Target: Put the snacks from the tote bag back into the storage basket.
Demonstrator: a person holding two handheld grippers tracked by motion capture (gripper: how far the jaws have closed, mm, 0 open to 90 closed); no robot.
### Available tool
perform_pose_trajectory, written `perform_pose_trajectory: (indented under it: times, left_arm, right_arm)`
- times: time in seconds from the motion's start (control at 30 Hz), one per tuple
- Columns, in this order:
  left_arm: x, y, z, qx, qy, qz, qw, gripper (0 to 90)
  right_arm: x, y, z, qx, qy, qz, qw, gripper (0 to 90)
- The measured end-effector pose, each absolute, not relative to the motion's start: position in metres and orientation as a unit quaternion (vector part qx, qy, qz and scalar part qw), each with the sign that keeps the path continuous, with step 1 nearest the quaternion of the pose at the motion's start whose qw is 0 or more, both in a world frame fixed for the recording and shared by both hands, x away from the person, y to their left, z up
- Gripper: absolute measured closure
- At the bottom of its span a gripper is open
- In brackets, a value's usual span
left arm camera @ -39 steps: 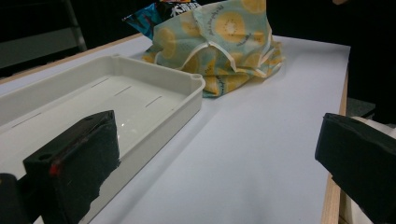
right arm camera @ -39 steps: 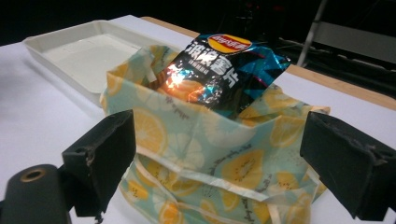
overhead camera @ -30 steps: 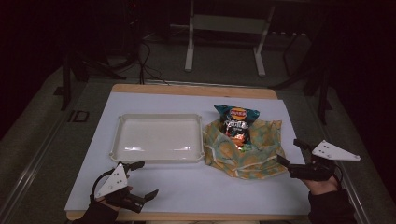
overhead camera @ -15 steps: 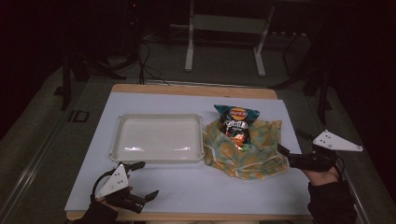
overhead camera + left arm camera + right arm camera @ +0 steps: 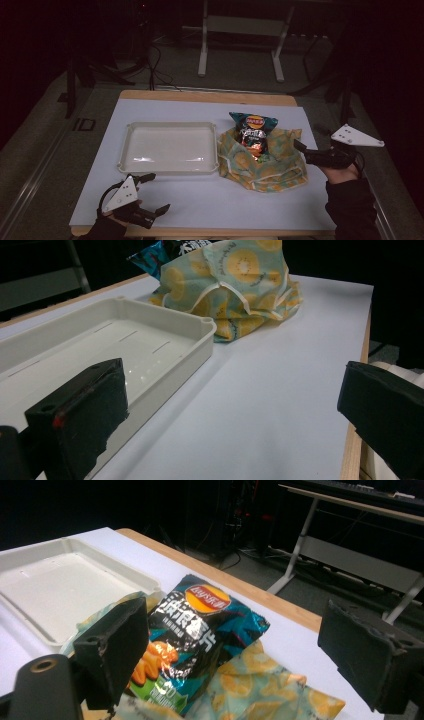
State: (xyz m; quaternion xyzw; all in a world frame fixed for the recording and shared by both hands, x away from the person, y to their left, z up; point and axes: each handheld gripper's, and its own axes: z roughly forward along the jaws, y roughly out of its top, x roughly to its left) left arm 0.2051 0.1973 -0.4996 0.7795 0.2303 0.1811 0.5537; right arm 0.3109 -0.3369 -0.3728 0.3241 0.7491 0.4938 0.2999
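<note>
The right gripper point(image 5: 306, 151) hangs at the right edge of the yellow-patterned cloth point(image 5: 265, 167), its jaws spread wide and pinching nothing, aimed at the crisp packet point(image 5: 254, 135) lying on that cloth. The cloth sits just right of the white tray point(image 5: 167, 150). Near the table's point(image 5: 225, 200) front left corner, the left gripper point(image 5: 150, 195) rests with jaws equally wide, empty.

Over the last second the right gripper point(image 5: 300, 148), black with a grey three-cornered plate on top, has shifted upward at the right of the high view. Its open jaws now reach the right edge of the crumpled yellow-and-teal patterned cloth point(image 5: 260, 167).
</note>
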Motion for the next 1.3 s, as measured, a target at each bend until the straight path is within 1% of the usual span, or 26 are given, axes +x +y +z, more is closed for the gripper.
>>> perform_pose_trajectory:
  times: [0.3,0.8,0.83,0.9,0.97,1.17,1.23,1.3]
  left_arm:
    - [0.205,0.197,-0.499,0.779,0.231,0.183,0.554,0.3]
    - [0.205,0.197,-0.499,0.778,0.229,0.179,0.557,0.3]
    - [0.205,0.197,-0.499,0.779,0.228,0.178,0.556,0.3]
    - [0.205,0.196,-0.499,0.78,0.227,0.177,0.555,0.3]
    - [0.205,0.197,-0.499,0.779,0.228,0.176,0.557,0.3]
    - [0.205,0.197,-0.499,0.779,0.228,0.177,0.556,0.3]
    - [0.205,0.197,-0.499,0.78,0.228,0.177,0.555,0.3]
    - [0.206,0.197,-0.499,0.781,0.228,0.177,0.554,0.3]
  right_arm:
    - [0.33,-0.328,-0.363,0.319,0.749,0.497,0.3,13.7]
    - [0.366,-0.318,-0.365,0.332,0.754,0.486,0.29,17.3]
    - [0.369,-0.317,-0.366,0.334,0.755,0.486,0.287,17.3]
    - [0.375,-0.316,-0.369,0.335,0.758,0.482,0.284,20.4]
    - [0.381,-0.316,-0.373,0.337,0.759,0.483,0.278,20.9]
    - [0.399,-0.316,-0.393,0.345,0.766,0.478,0.257,24.9]
    - [0.404,-0.315,-0.399,0.347,0.769,0.476,0.249,25.0]
    - [0.409,-0.314,-0.405,0.351,0.771,0.469,0.248,27.2]
